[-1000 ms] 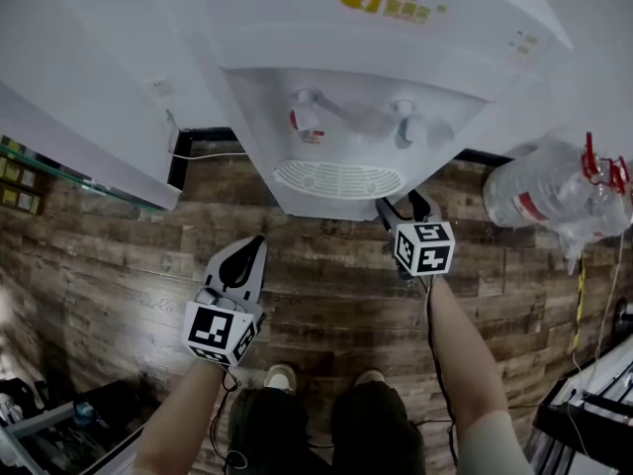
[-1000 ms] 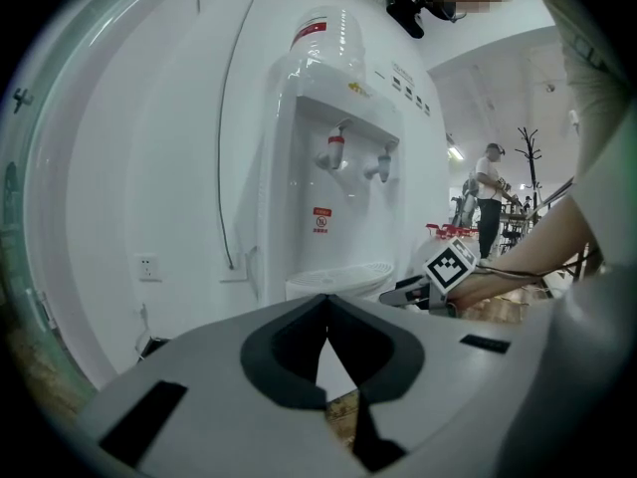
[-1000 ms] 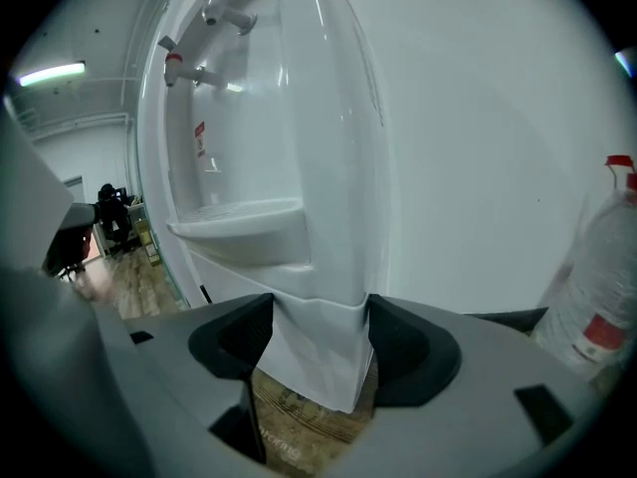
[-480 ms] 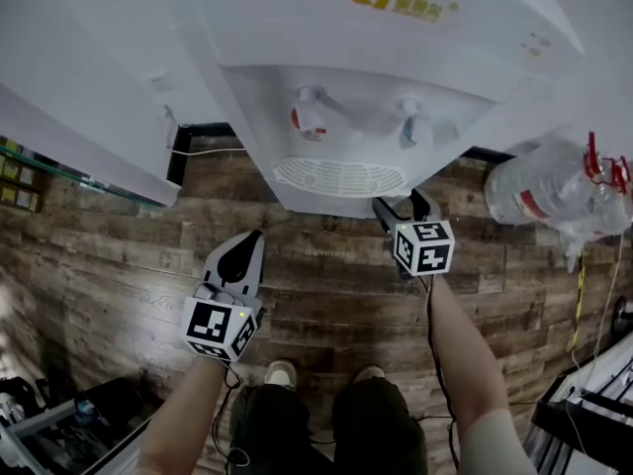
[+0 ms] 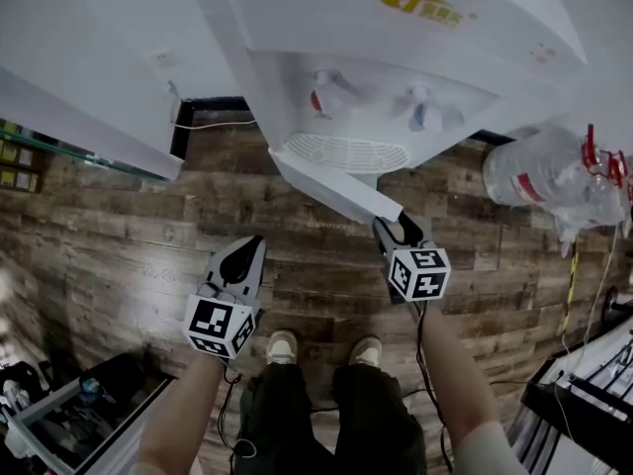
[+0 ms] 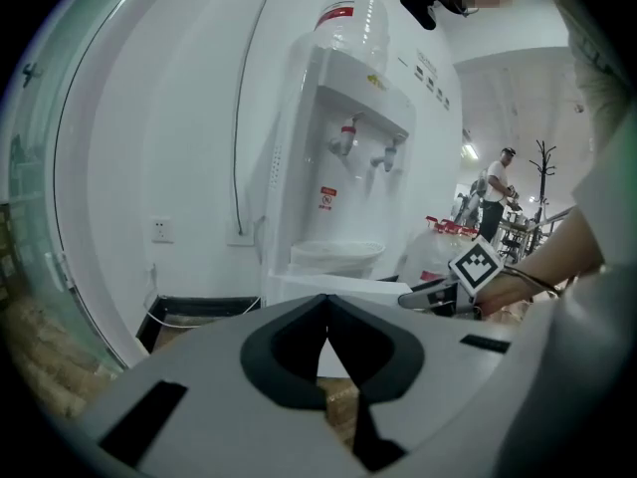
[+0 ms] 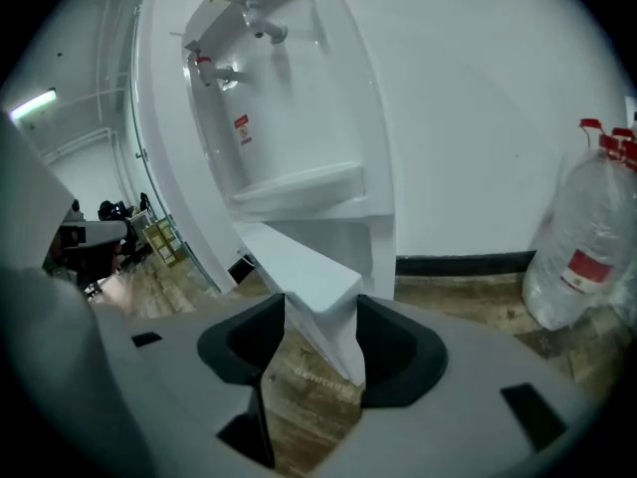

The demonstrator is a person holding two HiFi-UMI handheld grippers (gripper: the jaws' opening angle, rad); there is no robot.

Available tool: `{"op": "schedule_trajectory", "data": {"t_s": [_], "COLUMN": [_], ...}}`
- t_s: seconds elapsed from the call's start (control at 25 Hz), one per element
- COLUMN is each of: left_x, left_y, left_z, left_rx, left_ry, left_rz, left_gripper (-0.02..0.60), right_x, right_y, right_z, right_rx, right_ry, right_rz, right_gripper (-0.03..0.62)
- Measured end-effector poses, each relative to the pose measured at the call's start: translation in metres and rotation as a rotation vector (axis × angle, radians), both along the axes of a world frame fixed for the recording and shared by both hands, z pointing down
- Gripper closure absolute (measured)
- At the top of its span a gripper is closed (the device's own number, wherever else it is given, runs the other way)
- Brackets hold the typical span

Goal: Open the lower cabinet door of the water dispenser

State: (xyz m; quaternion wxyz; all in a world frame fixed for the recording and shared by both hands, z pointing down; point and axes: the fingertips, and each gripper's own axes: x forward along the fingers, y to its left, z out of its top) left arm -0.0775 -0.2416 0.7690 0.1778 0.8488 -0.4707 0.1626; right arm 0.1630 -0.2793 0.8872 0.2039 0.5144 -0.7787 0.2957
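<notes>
The white water dispenser (image 5: 396, 57) stands ahead, with red and blue taps above a drip tray. Its lower cabinet door (image 5: 336, 188) stands partly open, swung out toward me. My right gripper (image 5: 388, 228) is at the door's free edge. In the right gripper view its jaws are closing, and the door edge (image 7: 299, 267) sits between them with both pads against it. My left gripper (image 5: 255, 243) hovers over the wood floor to the left, clear of the dispenser. It is shut and holds nothing, and its tips meet in the left gripper view (image 6: 326, 302).
A large water bottle (image 5: 544, 181) with a red cap stands to the right of the dispenser. A white panel (image 5: 79, 87) runs along the left, with a cable and a wall outlet. Racks sit at the lower left (image 5: 59, 414) and lower right (image 5: 584, 404). My shoes (image 5: 282, 347) are below.
The cabinet door has swung open toward me, and the right gripper has drawn back with its edge. The left gripper has hardly shifted.
</notes>
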Motion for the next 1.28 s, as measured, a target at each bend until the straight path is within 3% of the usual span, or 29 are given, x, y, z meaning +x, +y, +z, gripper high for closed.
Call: {"op": "schedule_trajectory", "data": {"t_s": [0.44,0.76,1.04,1.28], "left_x": [-0.041,-0.088,-0.157,-0.198], "left_y": [0.067,0.107,0.113,0.111], "left_z": [-0.001,0.006,0.013,0.015], "left_rx": [-0.128,-0.175,-0.192,-0.184], "left_ry": [-0.020,-0.027,-0.013,-0.032], "left_rz": [-0.035,-0.100,-0.229,-0.284], "left_gripper": [0.576,0.577,0.577,0.577], "right_x": [-0.086,-0.192,-0.284,-0.342], "right_y": [0.104,0.152,0.153,0.141], "right_z": [0.000,-0.004,-0.005,-0.005], "right_rx": [-0.208,-0.287,-0.313,-0.299], "right_ry": [-0.006,-0.068,-0.129,-0.139], "right_rz": [-0.098,-0.251,-0.314,-0.408], "right_gripper": [0.421,0.425,0.421,0.437]}}
